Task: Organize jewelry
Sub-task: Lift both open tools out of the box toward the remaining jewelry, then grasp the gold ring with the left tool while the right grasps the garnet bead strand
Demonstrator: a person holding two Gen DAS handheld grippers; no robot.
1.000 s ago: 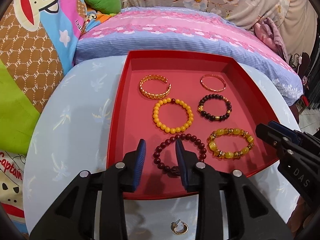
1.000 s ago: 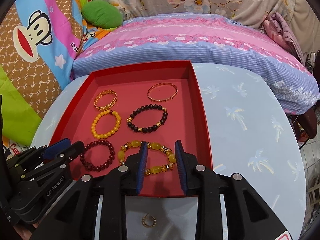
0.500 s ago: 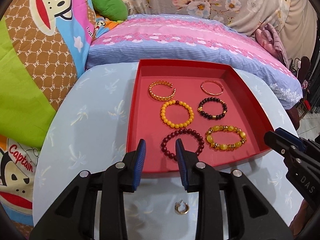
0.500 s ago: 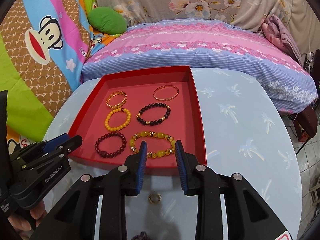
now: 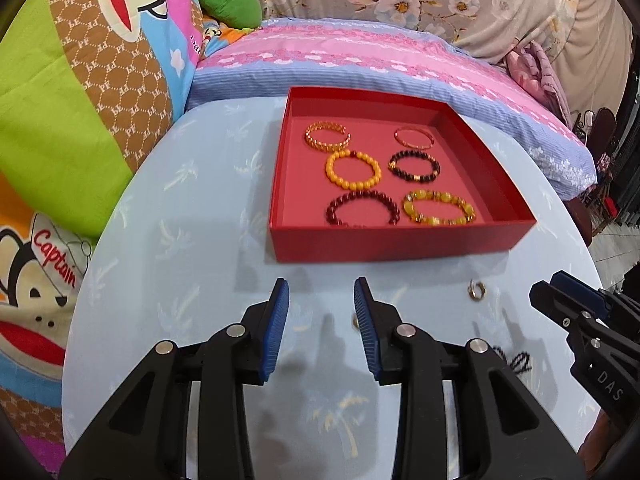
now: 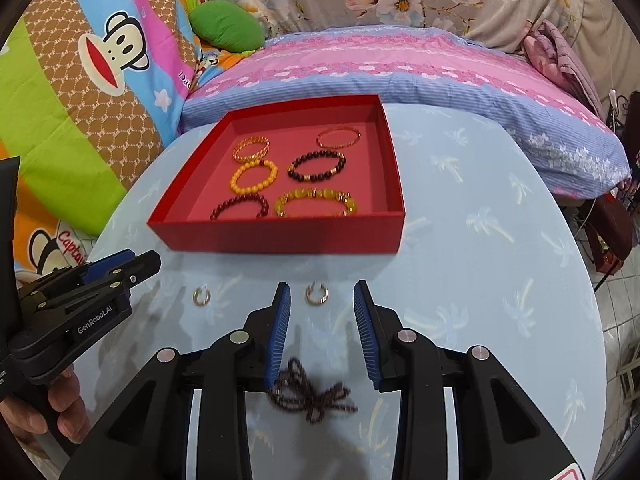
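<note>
On the bench, before the red tray point(image 5: 394, 246): both grippers empty, jaws spread.
From the left wrist: left gripper point(image 5: 321, 330) over bare cloth; six bracelets in tray, near two half hidden by its front wall; one hoop earring point(image 5: 477, 290) clear, another barely seen behind right pad. From the right wrist: right gripper point(image 6: 321, 330) near both hoops; dark beaded string point(image 6: 312, 394) blurred, partly under left pad.

My round pale blue table point(image 6: 480, 240), printed with palm trees, sits against a bed with a pink and blue striped cover point(image 6: 400, 64). Far left I see a monkey-print quilt point(image 6: 80, 80) and a green cushion point(image 6: 226, 26).
</note>
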